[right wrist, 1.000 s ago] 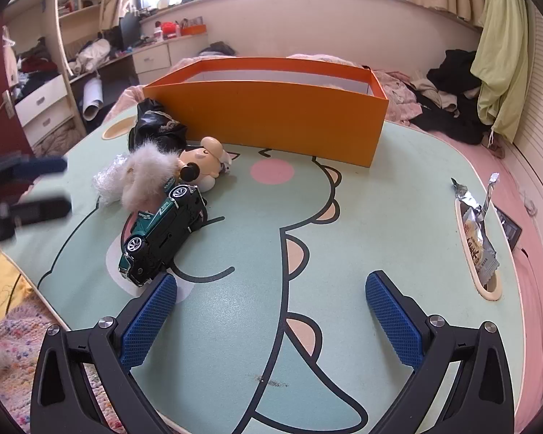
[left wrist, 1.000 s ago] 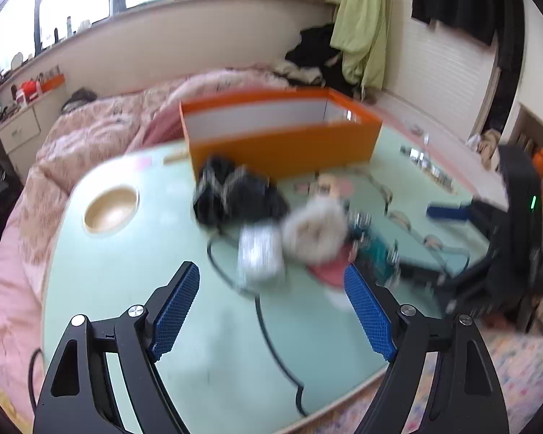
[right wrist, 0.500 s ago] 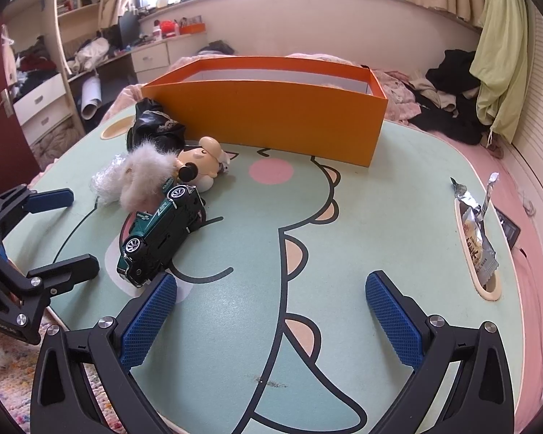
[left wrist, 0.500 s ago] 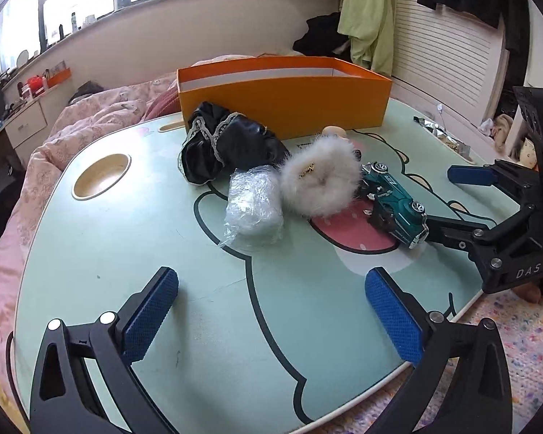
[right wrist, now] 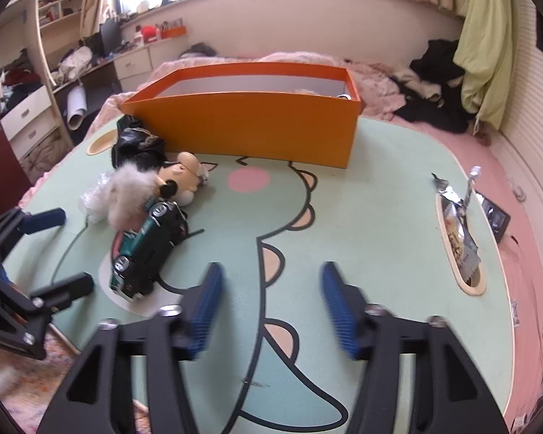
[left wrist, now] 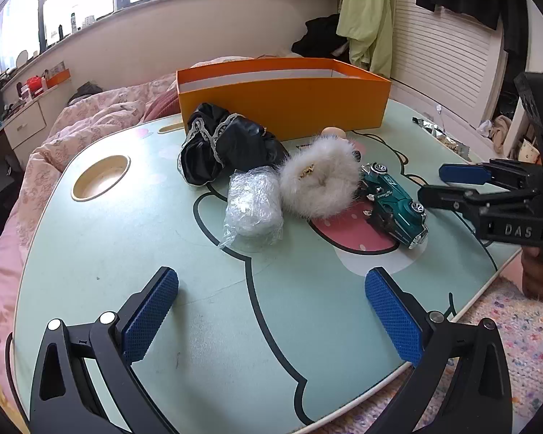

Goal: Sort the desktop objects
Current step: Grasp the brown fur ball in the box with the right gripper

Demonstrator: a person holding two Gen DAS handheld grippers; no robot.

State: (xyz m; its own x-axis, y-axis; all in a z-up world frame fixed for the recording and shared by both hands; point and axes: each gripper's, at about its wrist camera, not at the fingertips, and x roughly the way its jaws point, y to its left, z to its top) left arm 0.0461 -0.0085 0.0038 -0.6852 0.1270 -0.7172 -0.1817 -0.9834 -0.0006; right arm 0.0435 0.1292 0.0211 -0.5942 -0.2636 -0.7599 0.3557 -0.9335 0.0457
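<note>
An orange box (left wrist: 282,97) (right wrist: 249,123) stands open at the back of the green cartoon table (left wrist: 126,253). In front of it lie a black lace-trimmed pouch (left wrist: 228,148), a plastic-wrapped bundle (left wrist: 253,206), a white fluffy piece (left wrist: 318,184) (right wrist: 126,195), a green toy car (left wrist: 394,206) (right wrist: 144,249) and a mouse doll (right wrist: 182,177). My left gripper (left wrist: 271,275) is open over bare table, short of the bundle. My right gripper (right wrist: 271,266) is closing on nothing, right of the car; in the left wrist view its tips (left wrist: 432,183) sit just right of the car.
A round cup hole (left wrist: 101,177) is at the table's left. A slot at the right holds a foil snack wrapper (right wrist: 459,238), with a small black device (right wrist: 496,217) beyond. Pink bedding lies behind the table. A speckled rug (left wrist: 517,332) lies below the near edge.
My right gripper's jaws have drawn much closer together. The left gripper's jaws spread wider and it sank toward the table, then held still. The objects have not moved.
</note>
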